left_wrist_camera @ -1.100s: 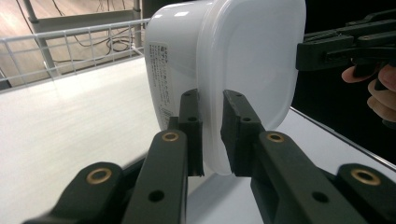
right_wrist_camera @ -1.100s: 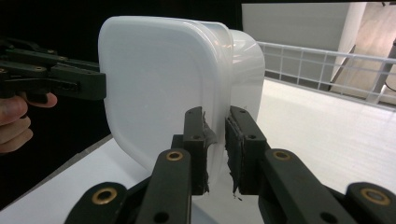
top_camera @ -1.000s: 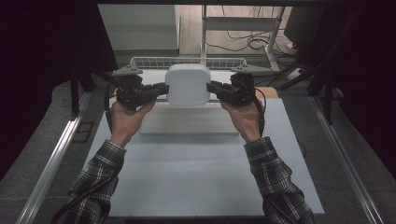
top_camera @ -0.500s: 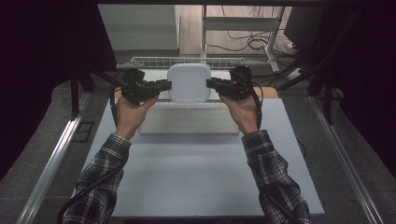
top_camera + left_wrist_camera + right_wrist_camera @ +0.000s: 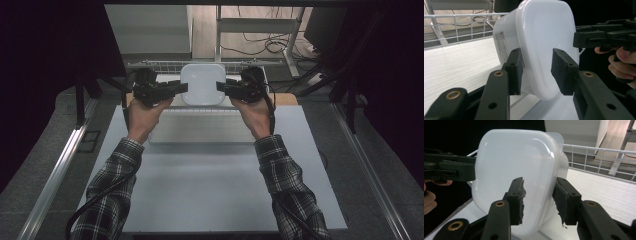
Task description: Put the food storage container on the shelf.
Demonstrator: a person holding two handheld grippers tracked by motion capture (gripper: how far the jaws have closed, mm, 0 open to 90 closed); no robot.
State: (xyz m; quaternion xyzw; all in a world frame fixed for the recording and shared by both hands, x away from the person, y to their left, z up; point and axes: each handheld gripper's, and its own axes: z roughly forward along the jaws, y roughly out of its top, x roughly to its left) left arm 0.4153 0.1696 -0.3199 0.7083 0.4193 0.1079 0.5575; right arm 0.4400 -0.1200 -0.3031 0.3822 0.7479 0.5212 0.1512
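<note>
We view the table (image 5: 210, 200) from above: a person's two forearms in plaid sleeves (image 5: 112, 195) reach from the near edge toward the far end, each hand carrying a two-jaw gripper. The left gripper (image 5: 181, 88) and the right gripper (image 5: 222, 87) face each other across a white plastic container (image 5: 202, 84) with its lid on, which sits at the far end of the table, just in front of a white wire rack (image 5: 165, 63) and beyond a pale flat board (image 5: 200, 125) lying on the table. In the left gripper view we see the container (image 5: 541, 42) standing on edge, its flat lid face turned toward the camera and a printed label (image 5: 502, 48) on its side wall; the left gripper (image 5: 536, 71) straddles the container's rim, and its jaws have just been opening, so that a gap shows between the pads and the plastic on both sides. In the right gripper view the container (image 5: 516, 170) again lies between the jaws of the right gripper (image 5: 539, 200), whose worn pads (image 5: 520, 197) likewise have just been opening and stand slightly off the wall. The opposite gripper appears at the edge of each view, near the container's other side.
</note>
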